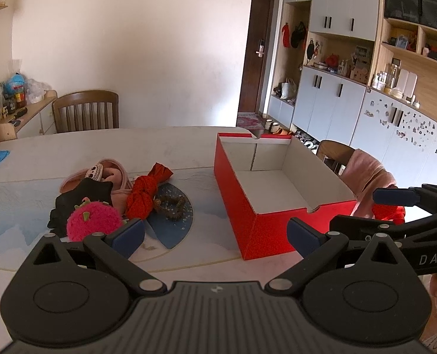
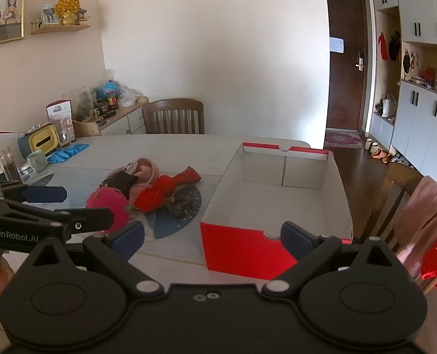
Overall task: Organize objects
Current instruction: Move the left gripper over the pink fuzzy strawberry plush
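An empty red box (image 1: pixel 248 206) (image 2: pixel 242 250) with a white inside stands open on the table's right part. Left of it lies a small heap: a pink fuzzy strawberry toy (image 1: pixel 93 219) (image 2: pixel 109 206), a black cloth (image 1: pixel 79 196), a pink fabric item (image 1: pixel 112 174) (image 2: pixel 146 171), a knotted red cloth (image 1: pixel 146 191) (image 2: pixel 165 190) and a brown scrunchie (image 1: pixel 171 206) (image 2: pixel 183 203). My left gripper (image 1: pixel 215 236) hovers open over the table's near edge, between heap and box. My right gripper (image 2: pixel 212 239) is open before the box's near wall. Both hold nothing.
The pale table (image 1: pixel 159 144) carries blue gloves (image 2: pixel 68 152), a mug (image 2: pixel 37 159), a jar (image 2: pixel 8 166) and a tissue box (image 2: pixel 42 140) at far left. Wooden chairs (image 1: pixel 85 112) (image 2: pixel 401 194) stand behind and at right, the right one draped with pink cloth.
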A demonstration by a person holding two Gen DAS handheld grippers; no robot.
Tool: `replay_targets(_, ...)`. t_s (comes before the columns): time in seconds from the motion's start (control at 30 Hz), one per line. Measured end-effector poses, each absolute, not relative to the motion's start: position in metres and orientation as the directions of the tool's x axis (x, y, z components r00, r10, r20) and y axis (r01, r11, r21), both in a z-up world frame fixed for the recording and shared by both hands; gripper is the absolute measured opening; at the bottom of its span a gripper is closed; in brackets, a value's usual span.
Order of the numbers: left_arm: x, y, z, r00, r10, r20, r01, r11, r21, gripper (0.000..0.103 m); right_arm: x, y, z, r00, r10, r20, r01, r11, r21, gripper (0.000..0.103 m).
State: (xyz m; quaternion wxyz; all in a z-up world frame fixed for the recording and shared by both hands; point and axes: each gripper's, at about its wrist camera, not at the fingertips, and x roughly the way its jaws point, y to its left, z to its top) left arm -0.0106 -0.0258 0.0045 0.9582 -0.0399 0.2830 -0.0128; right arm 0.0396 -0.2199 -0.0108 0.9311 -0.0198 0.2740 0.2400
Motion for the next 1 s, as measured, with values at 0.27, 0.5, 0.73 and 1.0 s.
replay_targets(0.27,0.013,-0.018,-0.003,0.826,-0.076,-0.558,0.024,0.995,-0.100,0.103,0.061,-0.211,-0.014,0.726,0.421,-0.545,-0.447,0.890,0.092,0.099)
replay_targets(0.5,0.036,-0.001,-0.010,0.817,-0.066,-0.573,0.016,0.996,-0.092,0.103,0.085,-0.206,-0.019,0.729,0.383,-0.568,-0.402,0.911,0.099,0.098)
replay_targets(0.73,0.062,0.052,-0.028,0.789,0.053,-0.613,-0.128,0.989,-0.080,0.103,0.103,-0.206,-0.024,0.738,0.325,-0.591,-0.337,0.937,0.094,0.098)
replay_targets(1.0,0.087,0.095,-0.054,0.752,0.134,-0.646,-0.182,0.983,-0.008,0.103,0.121,-0.201,-0.026,0.754,0.264,-0.602,-0.278,0.958,0.073,0.098)
